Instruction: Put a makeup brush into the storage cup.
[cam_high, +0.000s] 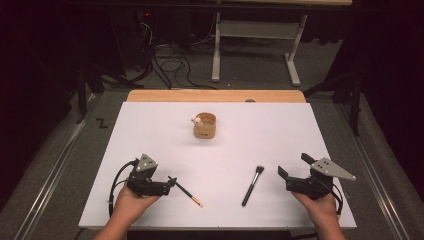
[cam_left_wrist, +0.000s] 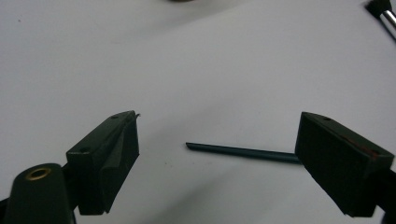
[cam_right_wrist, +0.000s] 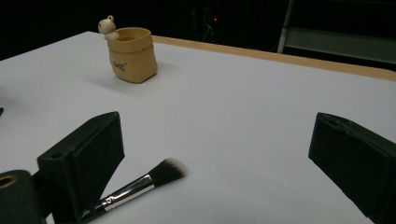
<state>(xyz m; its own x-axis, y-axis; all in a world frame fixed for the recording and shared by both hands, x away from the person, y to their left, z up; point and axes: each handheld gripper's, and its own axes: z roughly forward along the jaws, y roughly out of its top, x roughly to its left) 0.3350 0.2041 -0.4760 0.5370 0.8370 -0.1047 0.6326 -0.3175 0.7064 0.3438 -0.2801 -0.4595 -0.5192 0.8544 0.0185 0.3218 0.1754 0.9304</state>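
Observation:
A slim dark brush (cam_high: 186, 191) with a tan end lies on the white table (cam_high: 150, 140) at the front left. My left gripper (cam_high: 171, 183) is at its dark end, pointing right. In the left gripper view the brush's dark handle (cam_left_wrist: 243, 151) lies between the jaws of my left gripper (cam_left_wrist: 219, 123) and runs behind the right-hand one; the jaws stand wide, pads off it. A black makeup brush (cam_high: 252, 185) with a pale head lies at the front right. My right gripper (cam_high: 292, 165) stands open just right of it, and in its own view my right gripper (cam_right_wrist: 217, 123) holds nothing, the makeup brush (cam_right_wrist: 140, 184) by the left-hand jaw.
A small tan cup (cam_high: 205, 126) with a little bear figure on its rim stands mid-table toward the back; the cup (cam_right_wrist: 131, 53) is far ahead in the right gripper view. A wooden strip (cam_high: 215, 96) edges the table's back. Cables and a table frame lie on the floor beyond.

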